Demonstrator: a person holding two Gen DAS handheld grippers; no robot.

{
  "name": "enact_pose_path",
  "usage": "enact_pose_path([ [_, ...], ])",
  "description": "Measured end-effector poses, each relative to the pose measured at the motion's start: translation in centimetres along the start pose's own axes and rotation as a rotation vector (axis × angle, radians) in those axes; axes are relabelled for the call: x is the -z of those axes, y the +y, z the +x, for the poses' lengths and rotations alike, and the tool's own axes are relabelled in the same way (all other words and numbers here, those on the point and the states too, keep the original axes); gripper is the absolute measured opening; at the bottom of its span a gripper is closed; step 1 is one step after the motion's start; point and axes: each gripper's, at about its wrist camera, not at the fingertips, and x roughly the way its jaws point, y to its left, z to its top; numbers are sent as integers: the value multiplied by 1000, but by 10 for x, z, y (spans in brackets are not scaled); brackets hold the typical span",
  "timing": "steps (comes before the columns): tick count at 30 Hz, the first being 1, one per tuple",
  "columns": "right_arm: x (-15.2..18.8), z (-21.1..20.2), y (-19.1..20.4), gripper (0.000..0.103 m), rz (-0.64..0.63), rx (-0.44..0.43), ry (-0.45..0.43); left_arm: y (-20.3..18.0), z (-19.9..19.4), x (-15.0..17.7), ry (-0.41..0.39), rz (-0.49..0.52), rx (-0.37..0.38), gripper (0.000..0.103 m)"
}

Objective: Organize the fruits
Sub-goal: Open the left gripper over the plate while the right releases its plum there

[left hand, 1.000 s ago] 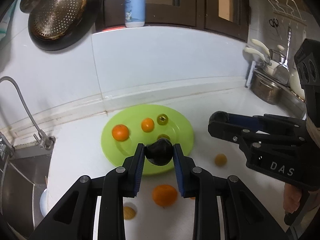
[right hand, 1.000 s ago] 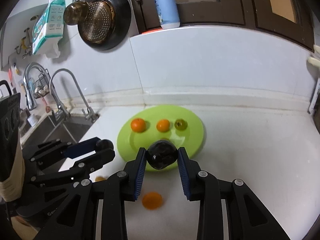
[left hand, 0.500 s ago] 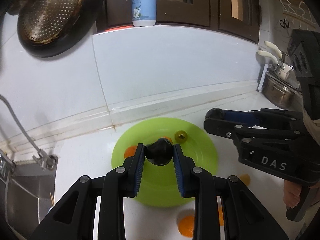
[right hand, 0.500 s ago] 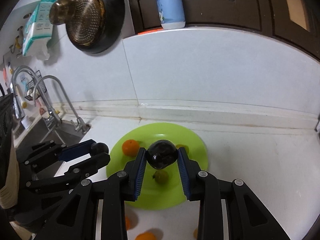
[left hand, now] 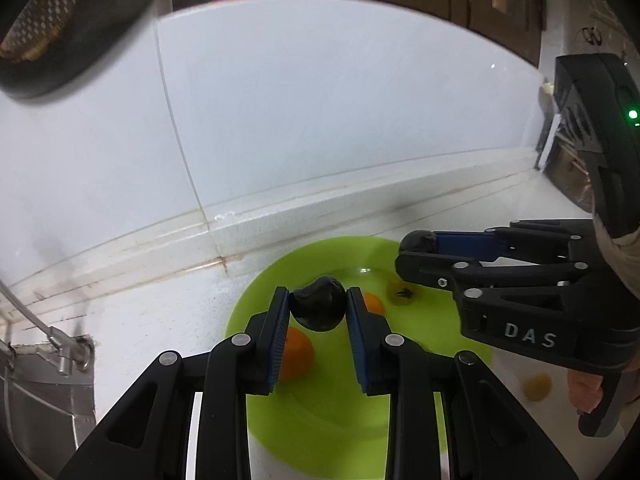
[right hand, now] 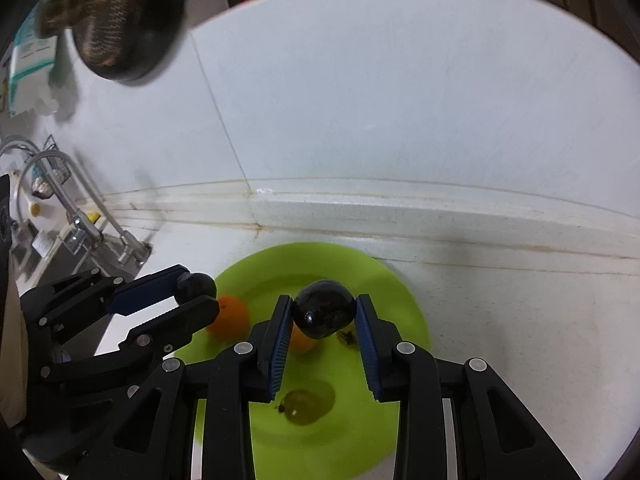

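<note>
White counter (left hand: 160, 320) against a tiled wall: each gripper clenches a dark fruit above the green plate (right hand: 320, 264), left gripper (left hand: 318, 310) and right gripper (right hand: 324, 314) side by side, oranges lying beneath their jaws.

Your left gripper (left hand: 318, 314) — black frame, blue ribbed pads — clamps a glossy black fruit (left hand: 319, 309). Your right gripper (right hand: 324, 314), black with the same blue pads, grips a shiny black round fruit (right hand: 324, 314) with pale highlights. White letters "DAS" mark its black side; a green light (left hand: 632, 114) glows on its body. The plate (right hand: 384, 280) is bright lime green. On it you have two orange fruits (right hand: 230, 316) and two olive-yellow ones (right hand: 304, 406) with dark stems. Countertop (right hand: 520, 320) is white with fine speckles; the wall tile (right hand: 400, 100) pale blue-white with brownish grout stains. The hanging strainer (right hand: 104, 20) — brassy gold, dotted with holes, dark rim.
</note>
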Motion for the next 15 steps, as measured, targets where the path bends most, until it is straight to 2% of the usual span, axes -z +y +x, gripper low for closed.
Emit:
enact_pose_path([
  [6, -3, 20, -7, 33, 1, 3, 38, 5, 24, -1, 50, -20, 14, 29],
  [15, -6, 30, -8, 33, -8, 6, 52, 6, 32, -2, 67, -11, -8, 29],
])
